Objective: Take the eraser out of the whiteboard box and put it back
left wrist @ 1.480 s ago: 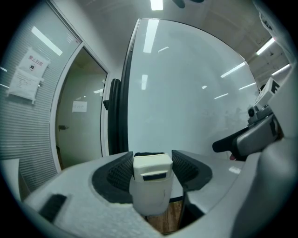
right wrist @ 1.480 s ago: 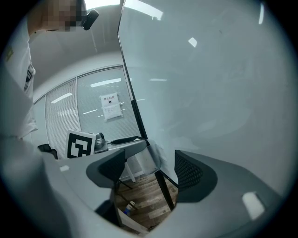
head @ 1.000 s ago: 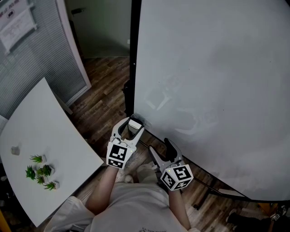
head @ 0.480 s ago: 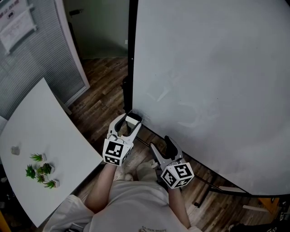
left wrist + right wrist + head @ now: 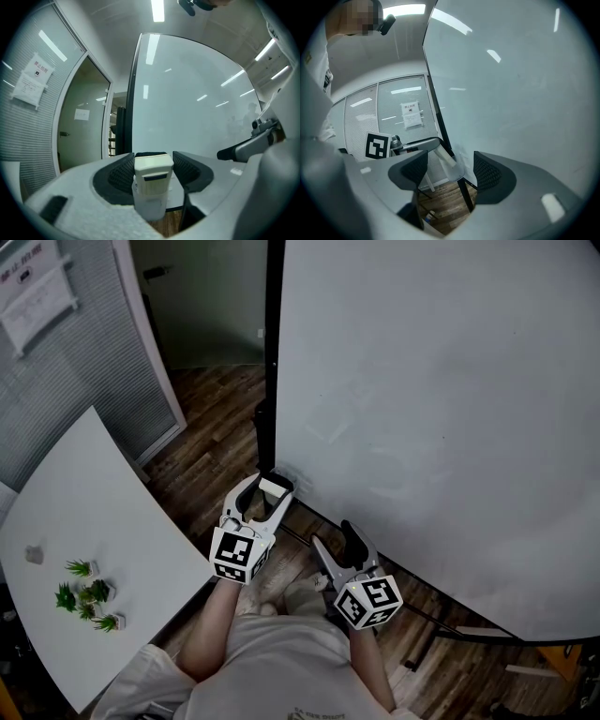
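A whiteboard stands over a wooden floor, directly ahead of both tongs. The left tongs are closed on the white eraser, with the pads pressing its two sides. The clear box sits just below the eraser, under the tips of the left tongs. The right tongs stand wide apart and empty, to the right of the left tongs.
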Demonstrator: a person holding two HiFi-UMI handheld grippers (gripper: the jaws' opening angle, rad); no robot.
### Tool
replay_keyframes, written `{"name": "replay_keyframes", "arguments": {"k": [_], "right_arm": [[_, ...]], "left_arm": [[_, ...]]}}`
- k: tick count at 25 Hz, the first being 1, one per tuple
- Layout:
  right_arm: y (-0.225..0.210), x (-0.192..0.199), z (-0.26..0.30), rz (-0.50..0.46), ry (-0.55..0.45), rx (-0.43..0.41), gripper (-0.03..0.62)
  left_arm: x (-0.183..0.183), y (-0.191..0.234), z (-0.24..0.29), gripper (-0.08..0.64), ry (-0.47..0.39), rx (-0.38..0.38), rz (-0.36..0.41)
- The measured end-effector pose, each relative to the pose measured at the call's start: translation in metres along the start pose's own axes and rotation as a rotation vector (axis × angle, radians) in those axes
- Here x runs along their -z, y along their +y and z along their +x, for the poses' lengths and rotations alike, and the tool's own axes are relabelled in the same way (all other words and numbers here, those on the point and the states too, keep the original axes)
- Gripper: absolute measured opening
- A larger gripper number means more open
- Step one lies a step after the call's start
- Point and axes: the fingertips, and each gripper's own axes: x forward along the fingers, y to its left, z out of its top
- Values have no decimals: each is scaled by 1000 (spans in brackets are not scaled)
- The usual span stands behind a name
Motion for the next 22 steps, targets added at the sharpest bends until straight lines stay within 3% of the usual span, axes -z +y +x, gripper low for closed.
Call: {"name": "replay_keyframes", "arguments": {"k": [22], "right_arm": [[11, -4, -4, -14, -14, -22, 307]], "left_arm": [[-26, 2, -18, 255, -49, -10, -29]]}}
